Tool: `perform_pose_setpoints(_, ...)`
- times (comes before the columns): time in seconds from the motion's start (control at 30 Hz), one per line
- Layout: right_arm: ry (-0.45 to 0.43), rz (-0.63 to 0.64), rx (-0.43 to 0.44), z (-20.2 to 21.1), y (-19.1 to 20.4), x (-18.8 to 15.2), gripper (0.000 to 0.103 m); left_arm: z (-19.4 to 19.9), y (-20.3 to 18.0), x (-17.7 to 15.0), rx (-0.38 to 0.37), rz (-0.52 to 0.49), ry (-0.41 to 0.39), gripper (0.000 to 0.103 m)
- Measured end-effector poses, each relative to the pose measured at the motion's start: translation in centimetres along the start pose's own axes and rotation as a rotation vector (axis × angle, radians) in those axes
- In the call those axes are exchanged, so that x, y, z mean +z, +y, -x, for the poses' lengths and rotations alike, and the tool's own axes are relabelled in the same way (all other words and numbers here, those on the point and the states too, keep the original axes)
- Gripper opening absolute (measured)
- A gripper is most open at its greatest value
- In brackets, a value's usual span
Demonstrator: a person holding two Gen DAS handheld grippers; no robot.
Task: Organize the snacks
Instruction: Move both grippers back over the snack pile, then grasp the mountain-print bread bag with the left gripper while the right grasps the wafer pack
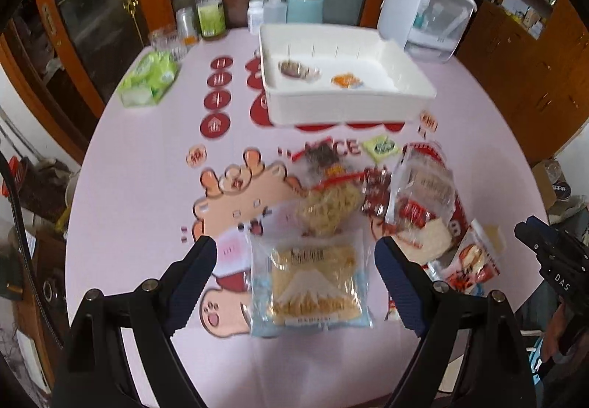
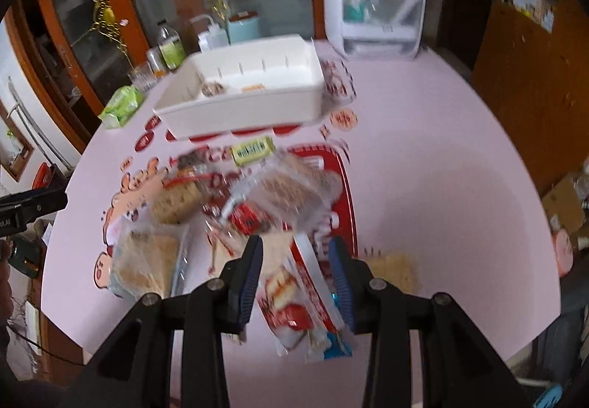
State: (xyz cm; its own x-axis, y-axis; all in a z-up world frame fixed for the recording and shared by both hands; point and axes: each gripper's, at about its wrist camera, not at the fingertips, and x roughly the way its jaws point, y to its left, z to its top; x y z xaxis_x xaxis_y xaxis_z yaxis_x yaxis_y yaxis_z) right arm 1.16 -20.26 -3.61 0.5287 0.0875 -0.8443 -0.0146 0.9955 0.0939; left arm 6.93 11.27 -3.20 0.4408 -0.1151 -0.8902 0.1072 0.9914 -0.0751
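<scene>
Legibly | "DAS" on right tool (image 1: 530, 227) | "CE" on tablecloth (image 1: 129, 224)

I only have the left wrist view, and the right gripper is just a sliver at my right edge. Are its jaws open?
Observer: Partly. The right gripper shows a clear gap between its fingers.
Operator: Is anything in that gap?
Observer: A red-and-white cake packet lines up between them. It seems to lie on the pink table, not pinched.
Operator: Anything tucked under that packet?
Observer: A blue wrapper corner pokes out at its near end.
</scene>
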Motion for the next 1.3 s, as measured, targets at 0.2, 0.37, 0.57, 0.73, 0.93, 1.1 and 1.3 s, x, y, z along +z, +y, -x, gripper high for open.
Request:
perform_pose_setpoints(0.2, 0.063, -0.006, -0.003, -1.7, -1.6, -1.9, 0.038, -1.5, -0.7, -1.7, 0.012, 0.032, 0.049, 0.087)
perform_pose_setpoints(0.37, 0.122, 0.032, 0.022, -3.4, -1.9, -3.0, 0.038, -2.4, -1.1, -2.7, 0.027, 0.067, 0.071, 0.087)
perform_pose_setpoints(0.57, 0.168, 0.139, 0.074, -5.3, -0.5, -3.7, 0.038, -4.5, -0.1, -4.3, 0.042, 0.2, 0.129, 0.087)
perform_pose_setpoints(0.73, 0.167, 0.195, 0.117, -6.1, 0.2, -3.3, 0.042, -7.9, 2.0, -5.9, 0.029, 0.434, 0.212, 0.087)
perform_pose_setpoints(0.93, 0.179, 0.261, 0.14, -6.5, 0.6, -2.7, 0.042, -11.6, 2.9, -7.2, -0.002, 0.685, 0.289, 0.087)
perform_pose_setpoints(1.1, 0.193, 0.276, 0.174, -6.6, 0.2, -2.6, 0.042, -13.0, 0.0, -5.9, 0.064, 0.519, 0.29, 0.087)
perform_pose_setpoints(1.3, 0.201, 0.25, 0.21, -6.7, -0.6, -2.5, 0.042, -13.6, -4.6, -4.8, 0.197, 0.2, 0.279, 0.087)
